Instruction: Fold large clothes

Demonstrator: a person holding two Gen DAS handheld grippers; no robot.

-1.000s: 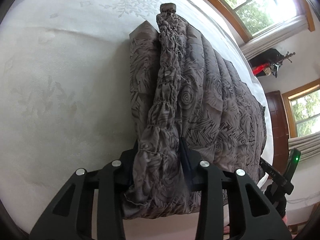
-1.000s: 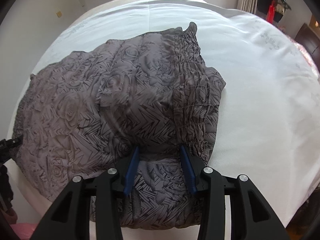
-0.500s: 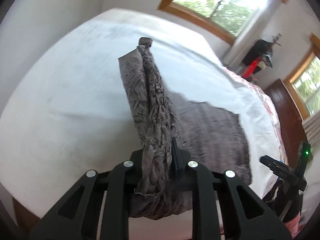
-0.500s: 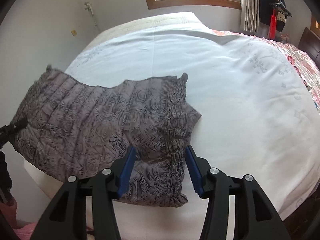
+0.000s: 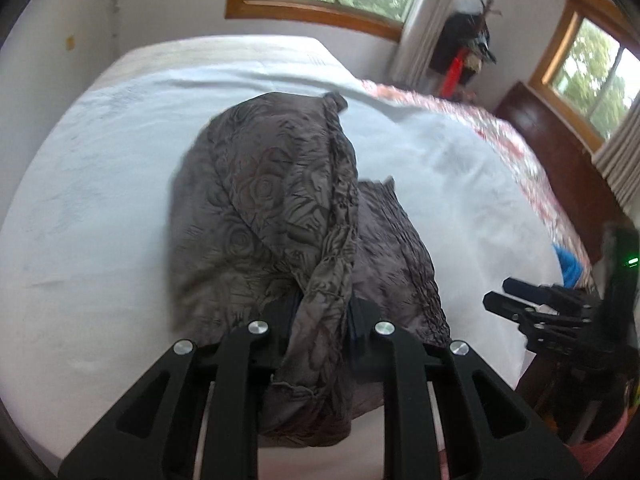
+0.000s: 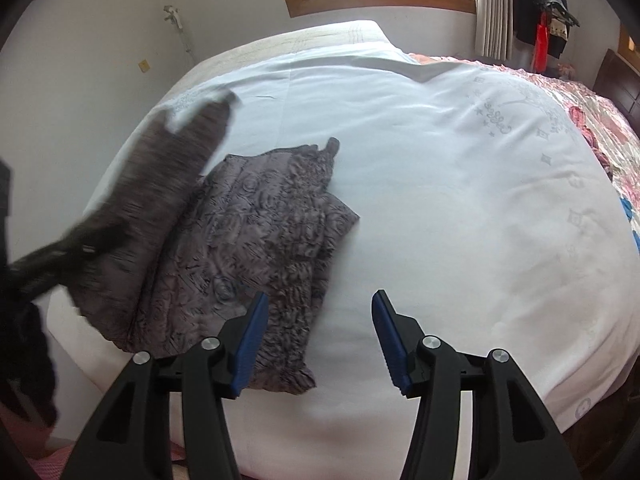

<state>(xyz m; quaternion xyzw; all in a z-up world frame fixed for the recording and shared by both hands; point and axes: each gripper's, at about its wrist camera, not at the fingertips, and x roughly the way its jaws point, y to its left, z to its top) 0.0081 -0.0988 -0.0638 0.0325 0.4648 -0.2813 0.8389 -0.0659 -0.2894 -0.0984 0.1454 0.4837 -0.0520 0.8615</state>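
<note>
The left gripper point(image 5: 320, 312), jaws pinching the gathered edge of a grey patterned garment point(image 6: 276, 236), lifts one side over the rest lying on the bed point(image 6: 460, 200)'s near left. The right gripper point(image 6: 320, 336) hovers, jaws spread and empty. The fold is mid-way; next likely calls for laying the lifted edge flat.

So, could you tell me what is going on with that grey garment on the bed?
A person with a handheld gripper in each hand is folding a grey rose-patterned garment on a white bed sheet. The left gripper is clamped on a bunched, gathered edge and holds that part lifted above the rest. The right gripper is open and holds nothing; the garment lies on the sheet below it.
</note>
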